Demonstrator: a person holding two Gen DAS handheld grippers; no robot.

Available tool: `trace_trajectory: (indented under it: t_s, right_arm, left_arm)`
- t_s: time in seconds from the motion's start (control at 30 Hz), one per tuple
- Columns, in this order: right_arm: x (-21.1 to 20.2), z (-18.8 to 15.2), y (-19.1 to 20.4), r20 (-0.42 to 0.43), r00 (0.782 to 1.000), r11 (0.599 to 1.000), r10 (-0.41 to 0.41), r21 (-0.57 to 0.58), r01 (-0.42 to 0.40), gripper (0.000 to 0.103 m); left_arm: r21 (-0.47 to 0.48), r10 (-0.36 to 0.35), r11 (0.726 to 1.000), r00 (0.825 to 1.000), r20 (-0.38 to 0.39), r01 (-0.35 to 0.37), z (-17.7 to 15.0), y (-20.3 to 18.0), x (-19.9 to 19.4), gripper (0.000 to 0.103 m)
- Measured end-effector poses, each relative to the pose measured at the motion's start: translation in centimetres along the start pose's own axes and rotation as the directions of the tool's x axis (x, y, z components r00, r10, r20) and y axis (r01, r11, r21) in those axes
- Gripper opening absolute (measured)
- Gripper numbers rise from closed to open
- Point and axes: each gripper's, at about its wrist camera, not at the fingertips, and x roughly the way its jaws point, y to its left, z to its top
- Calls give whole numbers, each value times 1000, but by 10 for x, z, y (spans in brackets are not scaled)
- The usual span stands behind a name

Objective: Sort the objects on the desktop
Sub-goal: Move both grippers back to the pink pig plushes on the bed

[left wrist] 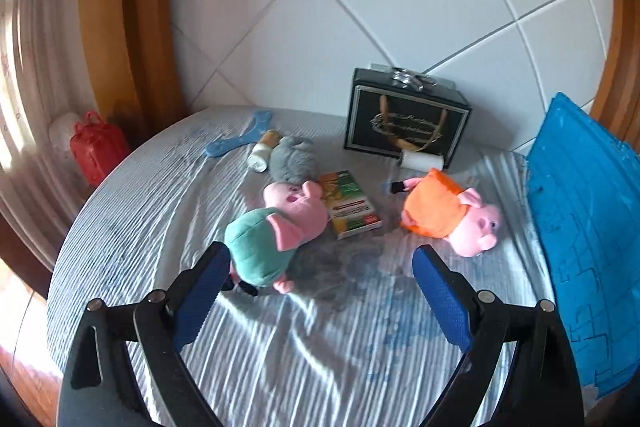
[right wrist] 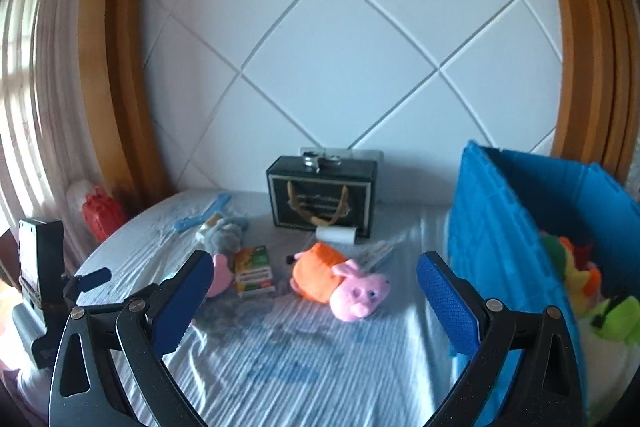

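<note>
White padded wall panel (right wrist: 340, 67) w/ diagonal seams fills the bkgd, framed by orange-brown wood trim (right wrist: 116, 67) on both sides. Pale curtain (right wrist: 28, 87) hangs at far left (sunlit, blurred). Below it, beside the striped bed sheet (left wrist: 280, 347), a red bag (left wrist: 96, 147) stands against the wood.

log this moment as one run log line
left tongs: open, empty | right tongs: open, empty | green-dressed pink plush pig: on bed | orange-dressed pink plush pig: on bed | blue plastic crate: holds plush toys
</note>
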Motion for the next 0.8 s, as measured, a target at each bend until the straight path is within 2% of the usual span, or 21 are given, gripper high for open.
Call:
trace_trajectory:
  t_s: [0.07,0.17,0.27,0.37,0.47,0.6,0.8]
  right_arm:
    - [24,2,10,-35,999,1000,26,8,-26,103]
    - [55,4,19,-78,997,1000,18,-17,-19,103]
    - [89,0,15,-137,990,999,-26,-43,20,103]
    - [127,-8,-2,-219,972,995,-87,-68,74,103]
    - [165,-17,-22,-302,944,990,-132,-95,108,103]
    - [221,-31,-41,-407,894,979,-187,-154,135,103]
    - [297,-53,-56,-520,827,971,-215,-207,122,103]
  left_arm:
    - [-27,22,999,999,-32,-23,-3,20,16,93]
    - [-57,44,997,995,-85,-49,-8,39,41,93]
    - [-58,49,997,991,-127,-57,-8,50,66,93]
    - [-39,49,998,986,-158,-56,-2,58,88,93]
    - [-8,40,999,977,-209,-43,11,60,119,93]
    - [96,42,995,954,-297,-14,30,56,166,93]
    - [238,72,970,899,-432,37,46,46,239,93]
